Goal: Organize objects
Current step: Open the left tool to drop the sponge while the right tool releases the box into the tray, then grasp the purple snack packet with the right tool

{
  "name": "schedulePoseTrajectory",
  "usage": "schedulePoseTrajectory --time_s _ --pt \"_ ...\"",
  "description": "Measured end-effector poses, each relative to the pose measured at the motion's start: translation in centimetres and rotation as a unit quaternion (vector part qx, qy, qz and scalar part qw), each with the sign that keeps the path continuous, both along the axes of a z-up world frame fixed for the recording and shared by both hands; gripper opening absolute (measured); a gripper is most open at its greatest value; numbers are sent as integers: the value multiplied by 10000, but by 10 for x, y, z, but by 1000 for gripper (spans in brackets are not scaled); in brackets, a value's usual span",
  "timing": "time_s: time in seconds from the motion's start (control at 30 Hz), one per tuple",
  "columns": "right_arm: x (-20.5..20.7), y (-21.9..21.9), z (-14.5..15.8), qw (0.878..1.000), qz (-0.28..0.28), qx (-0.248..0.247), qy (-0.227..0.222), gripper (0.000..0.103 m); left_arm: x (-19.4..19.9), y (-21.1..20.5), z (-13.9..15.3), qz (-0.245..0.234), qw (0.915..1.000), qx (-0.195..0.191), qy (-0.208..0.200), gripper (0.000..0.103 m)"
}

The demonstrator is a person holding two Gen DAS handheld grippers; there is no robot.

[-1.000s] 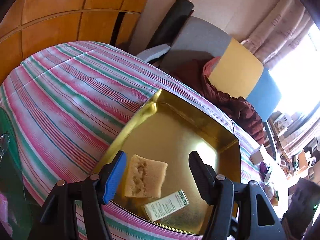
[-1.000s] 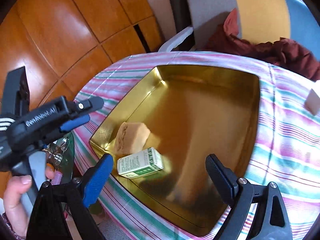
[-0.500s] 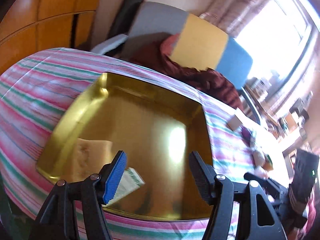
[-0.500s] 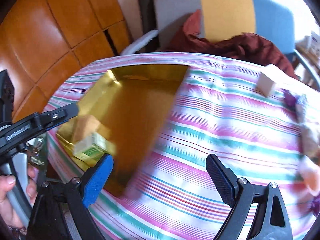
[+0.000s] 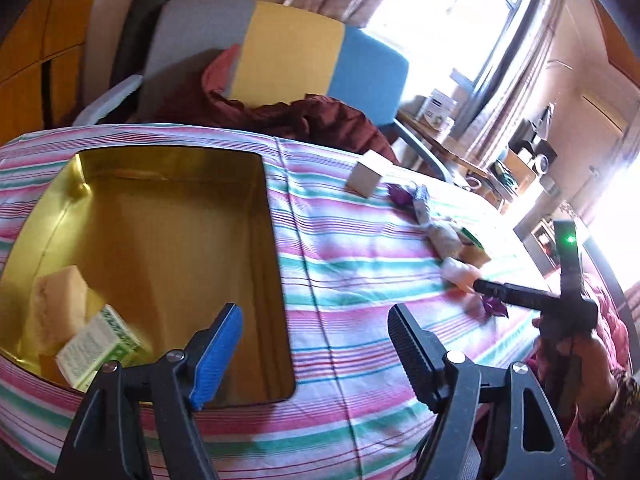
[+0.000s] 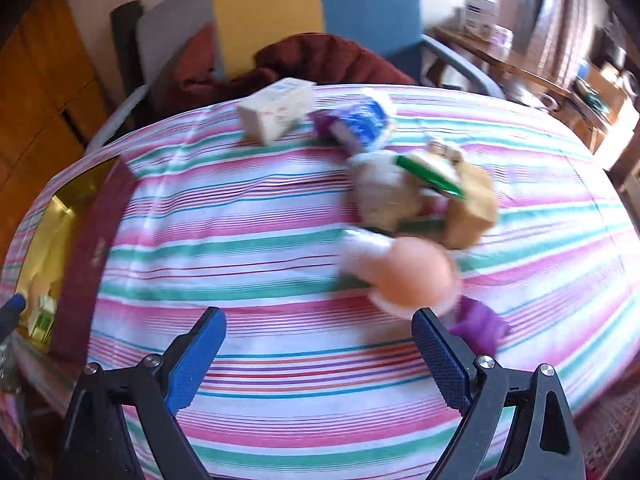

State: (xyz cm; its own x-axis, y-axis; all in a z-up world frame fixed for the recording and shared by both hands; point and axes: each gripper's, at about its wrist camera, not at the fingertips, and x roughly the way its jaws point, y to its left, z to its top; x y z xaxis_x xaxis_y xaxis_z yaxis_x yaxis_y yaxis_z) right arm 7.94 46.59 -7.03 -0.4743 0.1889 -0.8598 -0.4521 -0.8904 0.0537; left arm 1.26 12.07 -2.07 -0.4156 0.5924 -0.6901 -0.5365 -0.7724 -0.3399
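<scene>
Left wrist view: we are seeing the gold tray (image 5: 60,216) near the tablecloth's (image 5: 340,248) left edge, holding a sponge (image 5: 56,304) and a green box (image 5: 100,344), its long axis lying diagonally. The left gripper (image 5: 316,344) has just been widening, jaws empty. Right wrist view only: a blurred peach toy (image 6: 408,272) is lying mid-cloth beside the right gripper (image 6: 320,348), gaping, holding nothing.

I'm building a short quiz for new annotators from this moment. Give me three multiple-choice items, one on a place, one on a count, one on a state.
1. Where does the green-and-white box lie?
A. in the gold tray
B. on the striped cloth
C. on the chair

2. How many things lie in the tray?
A. none
B. two
C. five

3. How is the right gripper?
A. shut on the peach ball
B. open and empty
C. shut on a box

Key: 1 A, it sits in the tray's near corner beside the sponge. 2 B, only the sponge and the box. 3 B, only cloth shows between its jaws; the peach ball lies beyond them.
</scene>
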Motion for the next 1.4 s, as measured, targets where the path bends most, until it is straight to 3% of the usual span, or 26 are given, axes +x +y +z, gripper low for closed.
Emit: schedulePoseTrajectory --time_s 0.17,0.23,0.43,0.53,0.7,0.97,1.17,1.4 --pt "25 69 -9 9928 -1131 -383 -102 95 16 16 -5 -235 9997 -24 -60 76" --pt "28 84 -16 9893 -1345 -515 -217 93 21 21 -5 -317 9995 -32 -49 76" --pt "22 93 -35 9876 -1147 -906 -576 72 32 32 -12 -496 9986 -144 -75 76" --pt "24 96 -45 9842 -1193 -1125 -667 67 37 38 -15 -585 9980 -216 -120 76" --pt "22 105 -44 9867 -1063 -1045 -654 48 43 48 -21 -690 9969 -340 -141 76" --pt "20 113 -45 9923 -817 -801 -465 46 49 72 -28 -928 9937 -610 -167 76" --pt "19 111 -42 9932 -743 -767 -456 46 53 113 -27 -1332 9879 -794 -7 76" --pt "36 139 -39 9832 -1348 -1229 -54 38 51 190 -31 -2090 9739 -884 73 76"
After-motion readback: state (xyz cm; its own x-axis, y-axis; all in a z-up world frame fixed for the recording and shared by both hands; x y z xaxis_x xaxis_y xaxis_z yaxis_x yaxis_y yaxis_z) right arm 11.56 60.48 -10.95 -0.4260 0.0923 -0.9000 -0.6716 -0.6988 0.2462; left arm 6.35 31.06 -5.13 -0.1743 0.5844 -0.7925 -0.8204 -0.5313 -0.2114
